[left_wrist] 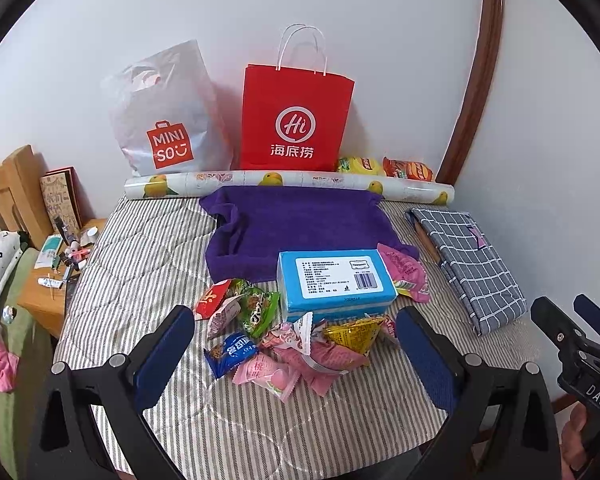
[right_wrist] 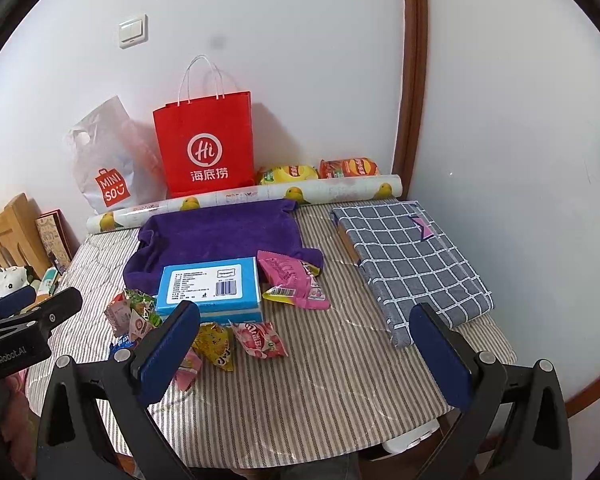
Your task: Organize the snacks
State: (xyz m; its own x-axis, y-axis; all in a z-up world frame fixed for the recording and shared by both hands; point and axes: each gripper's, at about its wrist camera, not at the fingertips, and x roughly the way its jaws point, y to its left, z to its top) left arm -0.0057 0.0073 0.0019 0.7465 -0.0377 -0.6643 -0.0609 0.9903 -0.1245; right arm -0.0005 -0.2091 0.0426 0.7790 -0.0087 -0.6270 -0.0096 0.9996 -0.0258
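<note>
Grippers both hovering above striped tabletop (right_wrist: 320, 392), empty. Left gripper (left_wrist: 296, 348) jaws wide apart, snack pile (left_wrist: 284, 336) framed right between its fingers, just ahead. Right gripper (right_wrist: 304, 344) jaws spread too, bare cloth between them; snacks off its left finger. Pile: loose crinkled packets, pink, green, yellow, blue, pressed against blue box (left_wrist: 334, 280). Pink packet (right_wrist: 294, 280) beside box, right. Purple towel (left_wrist: 300, 224) beyond. Checked bundle (right_wrist: 412, 264) ahead of right finger. Open cloth near front edge.
</note>
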